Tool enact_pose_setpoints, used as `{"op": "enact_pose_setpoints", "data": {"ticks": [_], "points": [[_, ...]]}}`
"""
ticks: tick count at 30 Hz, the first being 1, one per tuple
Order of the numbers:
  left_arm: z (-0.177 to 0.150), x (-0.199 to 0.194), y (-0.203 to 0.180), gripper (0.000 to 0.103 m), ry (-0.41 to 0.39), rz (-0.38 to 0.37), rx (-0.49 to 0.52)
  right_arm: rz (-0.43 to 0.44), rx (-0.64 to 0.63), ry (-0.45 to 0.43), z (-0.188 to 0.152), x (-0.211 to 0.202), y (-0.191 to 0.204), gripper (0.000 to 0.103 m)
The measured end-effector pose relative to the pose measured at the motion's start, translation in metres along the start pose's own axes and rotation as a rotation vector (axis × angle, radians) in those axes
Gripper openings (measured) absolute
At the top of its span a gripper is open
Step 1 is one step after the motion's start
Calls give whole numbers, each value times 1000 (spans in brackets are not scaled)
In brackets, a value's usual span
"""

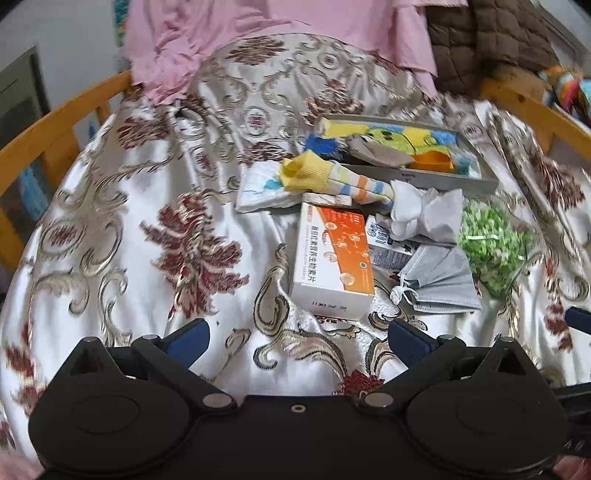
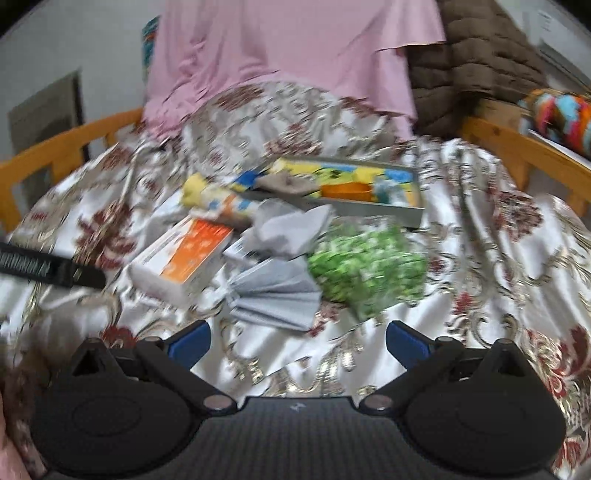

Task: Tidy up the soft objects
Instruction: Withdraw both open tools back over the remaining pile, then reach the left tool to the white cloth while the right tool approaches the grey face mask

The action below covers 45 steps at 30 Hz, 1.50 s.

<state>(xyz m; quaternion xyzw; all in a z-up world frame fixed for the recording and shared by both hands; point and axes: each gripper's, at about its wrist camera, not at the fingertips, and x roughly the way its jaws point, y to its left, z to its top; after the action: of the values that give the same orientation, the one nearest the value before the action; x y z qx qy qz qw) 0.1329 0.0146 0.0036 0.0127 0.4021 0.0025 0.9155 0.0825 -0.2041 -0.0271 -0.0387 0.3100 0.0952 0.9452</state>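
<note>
A grey tray (image 1: pixel 443 179) on the patterned bedspread holds colourful socks and a beige sock (image 1: pixel 380 151). In front lie a yellow striped sock (image 1: pixel 332 177), a white cloth (image 1: pixel 424 210), a grey face mask (image 1: pixel 439 277) and a green-white scrunchy item (image 1: pixel 491 243). My left gripper (image 1: pixel 299 341) is open and empty, just short of an orange-white box (image 1: pixel 332 258). My right gripper (image 2: pixel 297 341) is open and empty, near the mask (image 2: pixel 277 291) and the green item (image 2: pixel 365 266). The tray (image 2: pixel 376 210) lies further back.
A white packet (image 1: pixel 258 188) and a small blue-white carton (image 1: pixel 388 247) lie in the pile. Wooden bed rails (image 1: pixel 55 122) run along both sides. Pink fabric (image 1: pixel 277 22) and a brown quilt (image 1: pixel 487 37) hang behind. The left gripper's body (image 2: pixel 51 269) enters the right view.
</note>
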Motion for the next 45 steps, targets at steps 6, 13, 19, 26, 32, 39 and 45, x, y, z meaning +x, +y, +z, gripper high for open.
{"op": "enact_pose_setpoints", "data": {"ticks": [6,13,19,26,32,39,45], "points": [[19,15,-6,102,-14,-64,124,57,-88,65,-2,15,19,103],[50,32,-12,102,-136,-127,218,154,-62,88,3,31,19,103],[71,56,-23,102,-186,-221,226,152,34,53,10,51,8,103],[84,86,-48,102,-214,-318,301,109,68,-26,13,68,6,103],[85,106,-65,102,-238,-356,396,93,128,-10,13,85,0,103],[76,112,-83,102,-301,-355,586,93,189,29,12,100,-12,103],[67,119,-90,101,-288,-367,636,89,216,47,12,108,-16,103]]}}
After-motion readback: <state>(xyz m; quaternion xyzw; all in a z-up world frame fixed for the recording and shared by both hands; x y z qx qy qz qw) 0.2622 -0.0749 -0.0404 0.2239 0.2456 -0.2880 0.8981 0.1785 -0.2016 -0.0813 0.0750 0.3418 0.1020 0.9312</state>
